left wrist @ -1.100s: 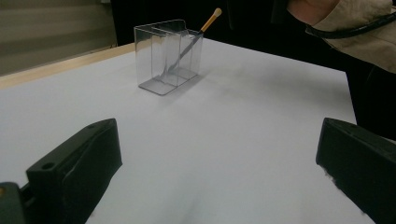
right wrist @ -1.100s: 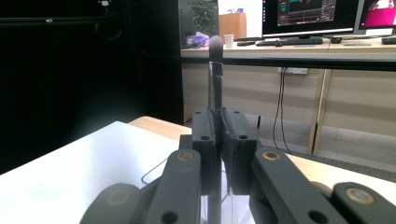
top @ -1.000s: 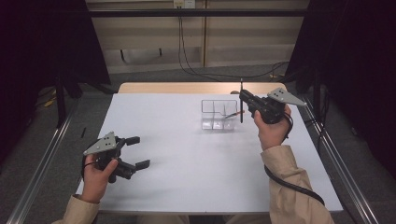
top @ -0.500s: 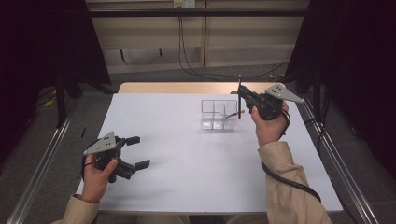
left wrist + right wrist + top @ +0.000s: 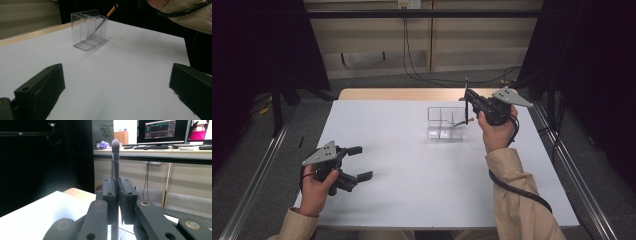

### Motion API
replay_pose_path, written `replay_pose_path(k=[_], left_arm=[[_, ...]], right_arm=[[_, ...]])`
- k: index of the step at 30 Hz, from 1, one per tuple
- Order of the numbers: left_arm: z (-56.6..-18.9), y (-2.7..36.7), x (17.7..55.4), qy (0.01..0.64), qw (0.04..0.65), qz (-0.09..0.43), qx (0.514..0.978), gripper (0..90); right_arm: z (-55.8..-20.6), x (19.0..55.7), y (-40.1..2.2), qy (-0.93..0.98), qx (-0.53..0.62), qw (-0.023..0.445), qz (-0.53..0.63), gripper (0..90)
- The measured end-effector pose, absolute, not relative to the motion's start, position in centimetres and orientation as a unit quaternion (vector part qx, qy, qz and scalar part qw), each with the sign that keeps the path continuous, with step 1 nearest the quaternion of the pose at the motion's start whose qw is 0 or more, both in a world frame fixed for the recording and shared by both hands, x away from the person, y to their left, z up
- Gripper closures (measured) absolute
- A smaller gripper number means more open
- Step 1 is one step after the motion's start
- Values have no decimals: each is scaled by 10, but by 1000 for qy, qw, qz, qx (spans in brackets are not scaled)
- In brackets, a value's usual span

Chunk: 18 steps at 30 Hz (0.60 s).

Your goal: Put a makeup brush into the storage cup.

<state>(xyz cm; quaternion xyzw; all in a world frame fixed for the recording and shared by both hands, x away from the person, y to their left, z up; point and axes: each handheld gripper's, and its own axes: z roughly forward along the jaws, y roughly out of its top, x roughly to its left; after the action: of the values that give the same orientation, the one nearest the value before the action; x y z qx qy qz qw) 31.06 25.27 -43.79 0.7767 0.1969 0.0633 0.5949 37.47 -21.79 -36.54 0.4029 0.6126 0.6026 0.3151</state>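
Note:
A clear divided box (image 5: 443,122) stands on the white table (image 5: 412,200) at the back right. A thin stick with an orange end (image 5: 460,124) leans in its right compartment, also seen in the left gripper view (image 5: 110,11). My right gripper (image 5: 468,96) hovers over the box's right end, shut on a dark makeup brush (image 5: 466,107) held upright. In the right gripper view the brush (image 5: 115,152) rises bristles up from between the closed jaws (image 5: 116,195). My left gripper (image 5: 360,162) rests open at the front left, far from the box (image 5: 88,28), with nothing between its fingers (image 5: 40,90).
A bare wooden strip (image 5: 402,94) runs along the table's far edge. Metal rails (image 5: 572,170) flank both sides, and cables (image 5: 422,75) lie on the floor behind. Beyond the table, a desk with monitors (image 5: 162,131) stands in the right gripper view.
My right gripper has edged slightly left with the brush, closer over the box. The left gripper has stayed in place.

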Motion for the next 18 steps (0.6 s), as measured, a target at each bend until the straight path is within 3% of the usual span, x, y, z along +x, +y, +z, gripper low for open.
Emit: replay_pose_path(k=[18], left_arm=[[-438, 252, 310, 196, 593, 63, 779, 0]], right_arm=[[-365, 385, -209, 615, 403, 322, 597, 847]])
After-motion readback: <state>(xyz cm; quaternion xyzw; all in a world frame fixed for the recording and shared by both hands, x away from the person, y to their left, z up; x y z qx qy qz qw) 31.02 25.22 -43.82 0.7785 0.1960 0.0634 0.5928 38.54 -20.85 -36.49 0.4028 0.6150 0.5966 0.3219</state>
